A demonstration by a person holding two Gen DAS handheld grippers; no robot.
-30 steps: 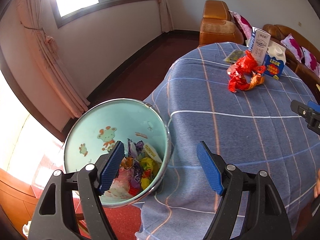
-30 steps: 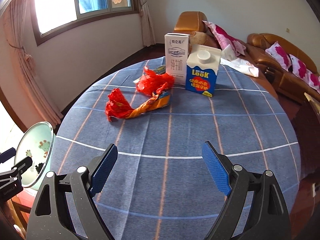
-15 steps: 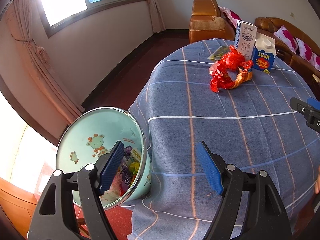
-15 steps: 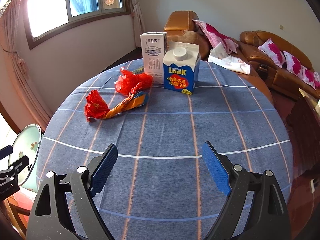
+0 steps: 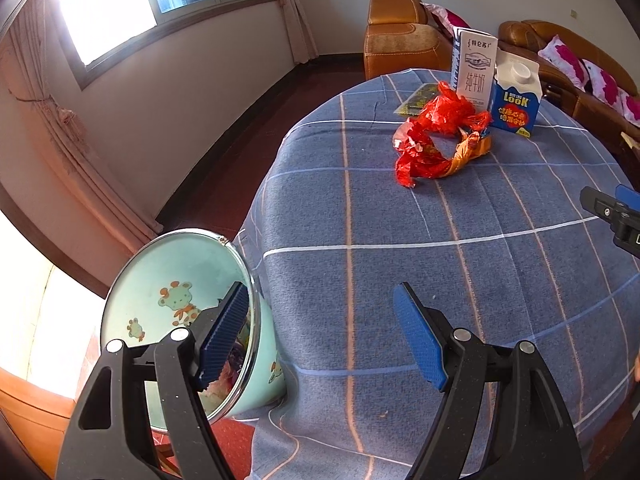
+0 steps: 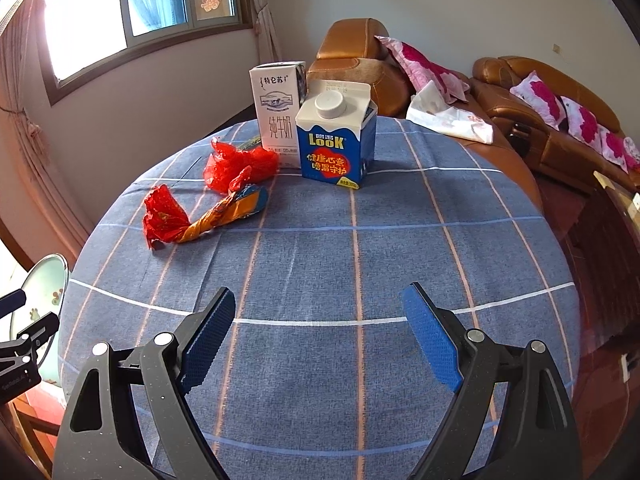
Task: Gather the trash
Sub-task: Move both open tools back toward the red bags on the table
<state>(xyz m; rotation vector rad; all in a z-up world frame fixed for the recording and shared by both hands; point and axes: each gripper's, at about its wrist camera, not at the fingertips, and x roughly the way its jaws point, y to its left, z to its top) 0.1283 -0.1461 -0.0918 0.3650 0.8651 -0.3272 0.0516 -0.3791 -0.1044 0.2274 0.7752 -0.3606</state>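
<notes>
Crumpled red wrappers (image 5: pixel 434 140) (image 6: pixel 236 166) and a twisted red-and-orange wrapper (image 6: pixel 196 218) lie at the far side of a round table under a blue checked cloth (image 5: pixel 400 264) (image 6: pixel 320 272). Behind them stand a white milk carton (image 5: pixel 474 68) (image 6: pixel 278 114) and a blue "Look" carton (image 5: pixel 516 98) (image 6: pixel 336 140). A mint-green bin (image 5: pixel 176 300) (image 6: pixel 40 292) with wrappers inside sits off the table's left edge. My left gripper (image 5: pixel 320 332) is open over the table's near-left edge beside the bin. My right gripper (image 6: pixel 320 340) is open and empty above the cloth, short of the cartons.
Brown leather sofas (image 6: pixel 540 120) with pink-flowered cushions and a white cloth (image 6: pixel 448 116) stand behind the table. A window and curtains (image 5: pixel 60 128) line the left wall above dark red floor. A flat green packet (image 5: pixel 416 100) lies by the white carton.
Both grippers have shifted rightward and further over the table. The bin has slid toward the left edge of both views, and the cartons and wrappers appear nearer. The jaws stayed as wide.
</notes>
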